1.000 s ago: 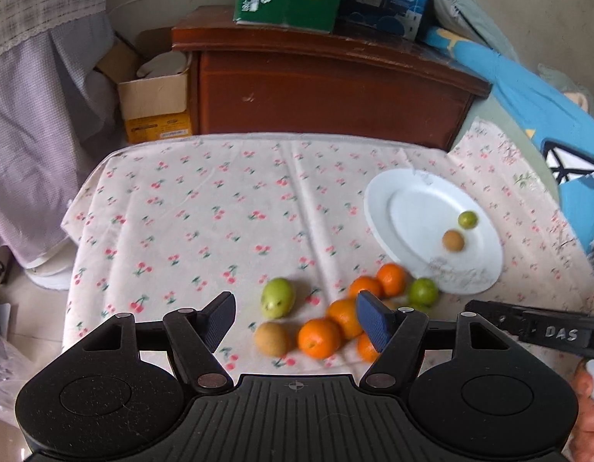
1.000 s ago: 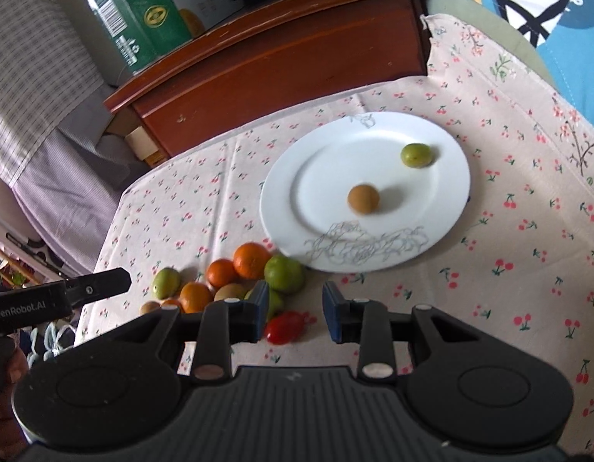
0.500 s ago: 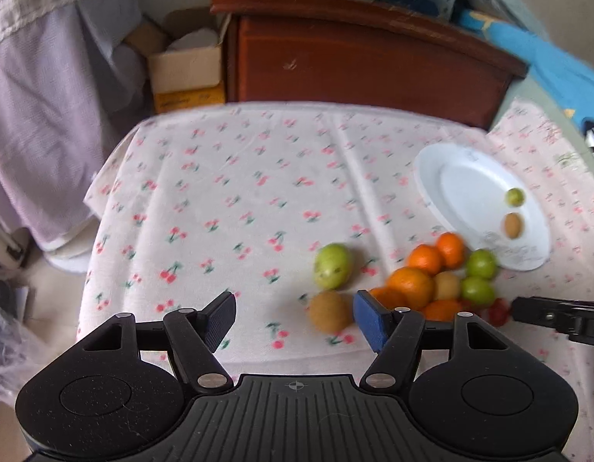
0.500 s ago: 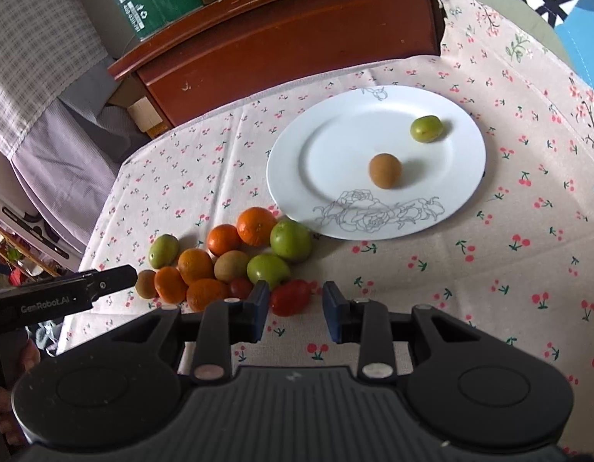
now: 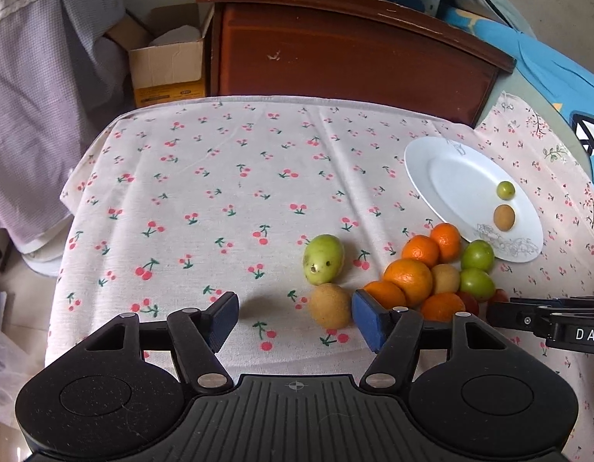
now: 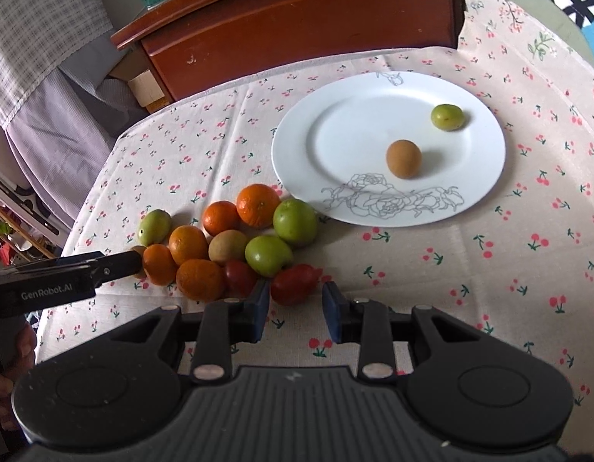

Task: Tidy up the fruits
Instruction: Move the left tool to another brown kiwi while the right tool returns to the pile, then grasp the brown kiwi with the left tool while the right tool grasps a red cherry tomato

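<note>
Left tool [image 5: 293,321] closing; right tool [image 6: 295,310] slightly parted.

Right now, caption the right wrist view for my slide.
Right gripper open just short of a red tomato beside piled fruit; two fruits sit on the white plate.

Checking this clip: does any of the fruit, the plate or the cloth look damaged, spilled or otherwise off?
One thing: the pale green fruit lying apart from the pile, left of it, has a small dark blemish or hole near its lower end. The white plate looks whole, with a brown fruit and a small green fruit on it. Nothing is spilled.
</note>
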A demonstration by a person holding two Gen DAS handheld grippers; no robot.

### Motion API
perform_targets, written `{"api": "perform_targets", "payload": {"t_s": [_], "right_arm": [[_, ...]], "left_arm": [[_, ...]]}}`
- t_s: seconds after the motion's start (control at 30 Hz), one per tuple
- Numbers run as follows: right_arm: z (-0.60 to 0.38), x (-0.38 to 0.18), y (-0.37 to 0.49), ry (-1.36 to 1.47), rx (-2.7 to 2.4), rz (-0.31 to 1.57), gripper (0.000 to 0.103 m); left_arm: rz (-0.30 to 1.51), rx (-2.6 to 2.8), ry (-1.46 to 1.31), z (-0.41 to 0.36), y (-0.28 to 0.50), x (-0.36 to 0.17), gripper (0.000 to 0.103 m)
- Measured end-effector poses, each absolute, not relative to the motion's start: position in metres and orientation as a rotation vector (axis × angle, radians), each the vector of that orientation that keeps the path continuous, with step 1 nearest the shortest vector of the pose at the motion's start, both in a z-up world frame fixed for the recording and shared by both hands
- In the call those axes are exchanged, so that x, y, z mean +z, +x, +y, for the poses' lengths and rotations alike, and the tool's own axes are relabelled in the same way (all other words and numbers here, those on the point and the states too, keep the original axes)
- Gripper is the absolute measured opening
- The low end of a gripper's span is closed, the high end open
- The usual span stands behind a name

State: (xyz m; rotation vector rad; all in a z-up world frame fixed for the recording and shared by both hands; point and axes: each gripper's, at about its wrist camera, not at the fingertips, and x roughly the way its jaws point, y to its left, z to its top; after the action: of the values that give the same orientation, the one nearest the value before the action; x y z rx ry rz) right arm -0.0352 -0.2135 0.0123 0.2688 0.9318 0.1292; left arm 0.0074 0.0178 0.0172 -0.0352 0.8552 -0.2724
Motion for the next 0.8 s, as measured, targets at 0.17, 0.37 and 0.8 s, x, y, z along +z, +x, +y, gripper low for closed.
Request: {"api": "perform_targets", "payload": {"t_s": [0.17, 0.37, 0.8], "right_arm": [[-0.2089, 0.0121, -0.0354, 0.236, 0.133, 0.920, 0.032], [-0.2068, 0.0118, -0.0351, 0.216, 0.131, 0.913, 0.029], [-0.2067, 0.0135, -0.0347, 0.215, 0.126, 0.911, 0.025]], "left_arm": [[0.852, -0.292, -0.040, 0.0161, 0.0064, 0.0180, 0.054], [0.865, -0.297, -0.089, 0.0194, 0.0088, 0.0148, 0.051], [0.881, -0.317, -0.129, 0.0199, 0.0074, 0.0163, 0.026]]}}
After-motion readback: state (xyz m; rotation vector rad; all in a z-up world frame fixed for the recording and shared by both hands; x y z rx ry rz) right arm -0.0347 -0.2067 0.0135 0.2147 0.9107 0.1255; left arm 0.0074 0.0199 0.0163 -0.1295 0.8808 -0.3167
